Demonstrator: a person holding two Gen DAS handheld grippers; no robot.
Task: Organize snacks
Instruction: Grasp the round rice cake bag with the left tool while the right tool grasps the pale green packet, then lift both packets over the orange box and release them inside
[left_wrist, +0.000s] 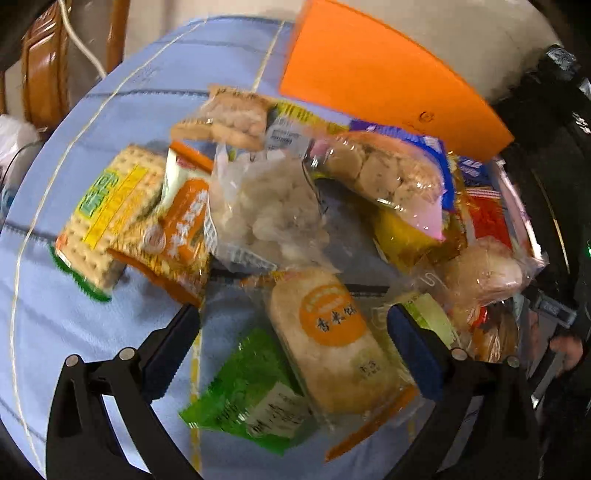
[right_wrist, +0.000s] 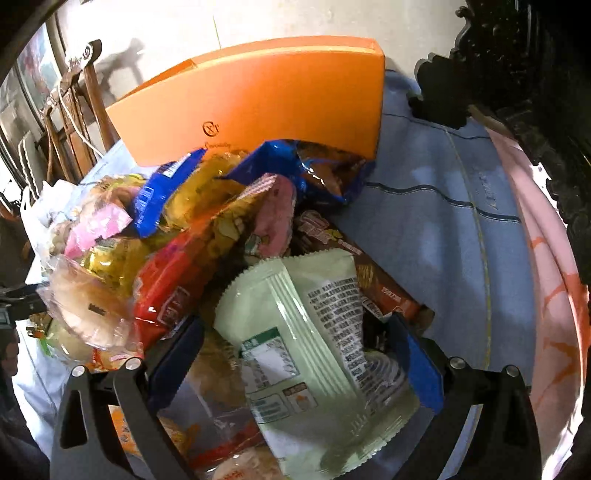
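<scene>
A heap of wrapped snacks lies on a round table under a pale blue cloth (left_wrist: 122, 96). My left gripper (left_wrist: 293, 332) is open, its fingers on either side of a clear pack of pale rice crackers with an orange round label (left_wrist: 328, 339); a green packet (left_wrist: 251, 391) lies just left of it. My right gripper (right_wrist: 295, 345) is open around a pale green packet (right_wrist: 314, 354) that lies between its fingers on top of the pile. An orange box (right_wrist: 258, 99) stands behind the heap, also seen as the orange box (left_wrist: 373, 77) in the left wrist view.
A cracker pack with green print (left_wrist: 110, 210) and an orange-labelled pack (left_wrist: 177, 236) lie at the left of the heap. A blue bag (right_wrist: 306, 170) and a red packet (right_wrist: 173, 280) sit in the pile. Wooden chair (left_wrist: 44, 66) behind; dark carved furniture (right_wrist: 524, 74) at right.
</scene>
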